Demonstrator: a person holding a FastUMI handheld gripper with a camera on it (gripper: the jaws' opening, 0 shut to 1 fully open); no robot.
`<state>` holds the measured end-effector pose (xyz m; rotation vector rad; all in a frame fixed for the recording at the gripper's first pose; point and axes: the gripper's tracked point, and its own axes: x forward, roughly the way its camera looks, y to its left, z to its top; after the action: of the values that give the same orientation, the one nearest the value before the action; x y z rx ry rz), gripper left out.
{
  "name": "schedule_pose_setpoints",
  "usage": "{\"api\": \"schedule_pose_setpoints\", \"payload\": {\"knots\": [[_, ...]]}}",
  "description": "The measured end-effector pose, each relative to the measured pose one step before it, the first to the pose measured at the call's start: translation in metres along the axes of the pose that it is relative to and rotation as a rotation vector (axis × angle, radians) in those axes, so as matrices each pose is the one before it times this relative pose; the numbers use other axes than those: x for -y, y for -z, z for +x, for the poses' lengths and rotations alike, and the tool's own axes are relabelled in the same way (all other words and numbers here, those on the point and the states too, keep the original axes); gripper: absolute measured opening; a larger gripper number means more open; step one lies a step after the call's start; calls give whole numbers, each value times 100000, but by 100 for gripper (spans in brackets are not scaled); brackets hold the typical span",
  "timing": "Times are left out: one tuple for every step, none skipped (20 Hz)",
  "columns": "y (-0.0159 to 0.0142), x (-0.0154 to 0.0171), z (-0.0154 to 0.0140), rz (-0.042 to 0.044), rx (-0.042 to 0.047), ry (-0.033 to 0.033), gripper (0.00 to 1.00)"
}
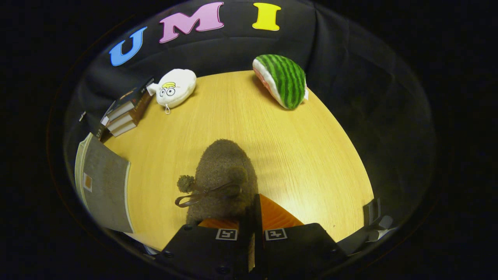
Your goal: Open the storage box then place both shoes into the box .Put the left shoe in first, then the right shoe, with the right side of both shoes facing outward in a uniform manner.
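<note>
A brown fuzzy shoe (pixel 223 171) with a pom-pom and a thin ribbon bow sits just ahead of my fingers, toe pointing away over the wooden table (pixel 295 155). My gripper (pixel 252 206) is shut, its two fingers pressed close together on the shoe's rear edge. The heel end is hidden behind the fingers, and I cannot tell whether the shoe rests on the table or hangs just above it. A grey storage box (pixel 103 186) with a small orange label stands to the left of the shoe, at the table's edge.
A stack of books (pixel 124 112) lies beyond the box at the far left. A white plush toy (pixel 175 89) and a watermelon-patterned plush (pixel 284 79) rest near the table's far edge. A small dark object (pixel 373 223) sits right of the fingers.
</note>
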<state>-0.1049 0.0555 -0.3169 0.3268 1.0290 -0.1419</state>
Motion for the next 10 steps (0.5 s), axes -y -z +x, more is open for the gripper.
{"api": "schedule_pose_setpoints", "payload": {"knots": [[-1024, -999, -1074, 642, 1420, -1444, 11], [-943, -1250, -880, 710, 847, -1260, 11], [-872, -1369, -797, 743, 489, -1422, 11], [-919, -1529, -761, -35, 1045, -1569, 11], [-934, -1488, -578, -824, 1149, -1329, 11], [-723, -1458, -594, -1054, 651, -1208, 11], [-700, -1789, -489, -652, 554, -1433, 11], [-608, -1710, -405, -291, 203, -1625, 11], [-495, -1655, -359, -8, 115, -1756, 11], [-319, -1709, -412, 357, -502, -1730, 11]]}}
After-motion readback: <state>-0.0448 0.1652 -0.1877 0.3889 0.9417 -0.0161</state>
